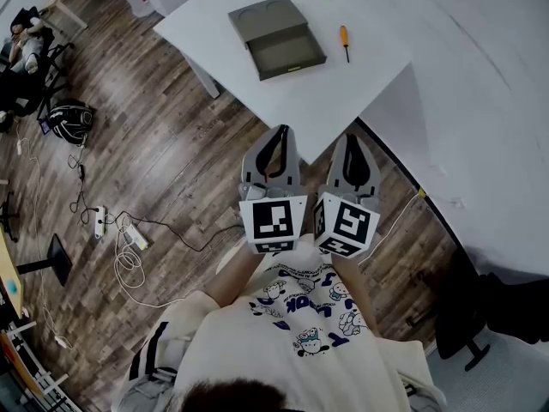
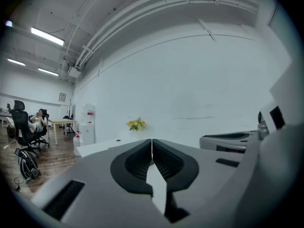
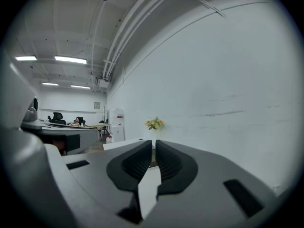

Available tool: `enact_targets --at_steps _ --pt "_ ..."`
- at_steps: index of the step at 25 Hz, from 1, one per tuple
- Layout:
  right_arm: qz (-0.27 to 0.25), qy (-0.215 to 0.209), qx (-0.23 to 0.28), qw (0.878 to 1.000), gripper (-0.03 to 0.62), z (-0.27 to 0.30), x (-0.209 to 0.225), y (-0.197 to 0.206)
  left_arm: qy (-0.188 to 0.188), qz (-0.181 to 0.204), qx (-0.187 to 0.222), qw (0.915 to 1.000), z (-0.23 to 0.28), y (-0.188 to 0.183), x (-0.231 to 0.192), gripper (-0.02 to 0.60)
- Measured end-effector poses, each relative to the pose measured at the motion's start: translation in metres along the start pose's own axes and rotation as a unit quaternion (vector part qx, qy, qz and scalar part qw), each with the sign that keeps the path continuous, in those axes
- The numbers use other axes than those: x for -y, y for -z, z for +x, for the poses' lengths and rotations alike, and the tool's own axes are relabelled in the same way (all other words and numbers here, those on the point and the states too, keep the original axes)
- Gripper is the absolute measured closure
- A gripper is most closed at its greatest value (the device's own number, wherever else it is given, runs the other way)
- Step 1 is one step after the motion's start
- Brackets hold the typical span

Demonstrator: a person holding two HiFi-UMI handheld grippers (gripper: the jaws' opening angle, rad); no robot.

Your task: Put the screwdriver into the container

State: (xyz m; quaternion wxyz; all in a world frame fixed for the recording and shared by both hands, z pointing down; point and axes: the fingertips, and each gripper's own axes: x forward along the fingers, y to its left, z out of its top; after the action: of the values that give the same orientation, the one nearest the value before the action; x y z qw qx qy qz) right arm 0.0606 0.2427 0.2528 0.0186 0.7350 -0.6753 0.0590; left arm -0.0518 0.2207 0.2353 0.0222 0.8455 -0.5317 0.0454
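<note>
A screwdriver [image 1: 344,41] with an orange handle lies on the white table [image 1: 283,101], just right of the grey container [image 1: 276,37], a flat box whose open tray faces me. Both grippers are held side by side in front of the table's near corner, well short of both objects. My left gripper [image 1: 280,131] is shut with nothing in it, its pads meeting in the left gripper view [image 2: 152,141]. My right gripper [image 1: 352,138] is also shut and empty [image 3: 155,142]. Neither gripper view shows the screwdriver or the container; the gripper bodies hide the tabletop.
A white wall [image 1: 489,101] runs along the right. Cables and a power strip [image 1: 120,230] lie on the wood floor at left, with a backpack [image 1: 70,120] beyond. A dark chair base [image 1: 476,316] stands at lower right. Flowers [image 2: 136,124] and a water dispenser [image 2: 87,122] stand far ahead.
</note>
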Motion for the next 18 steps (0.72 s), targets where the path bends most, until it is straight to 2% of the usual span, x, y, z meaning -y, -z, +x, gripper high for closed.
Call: enact_targets --at_steps 18 --pt "0.001 0.013 -0.009 1.000 0.553 0.091 0.000 -0.001 0.029 -0.004 -0.011 0.9995 0.088 0.002 -0.028 0.563"
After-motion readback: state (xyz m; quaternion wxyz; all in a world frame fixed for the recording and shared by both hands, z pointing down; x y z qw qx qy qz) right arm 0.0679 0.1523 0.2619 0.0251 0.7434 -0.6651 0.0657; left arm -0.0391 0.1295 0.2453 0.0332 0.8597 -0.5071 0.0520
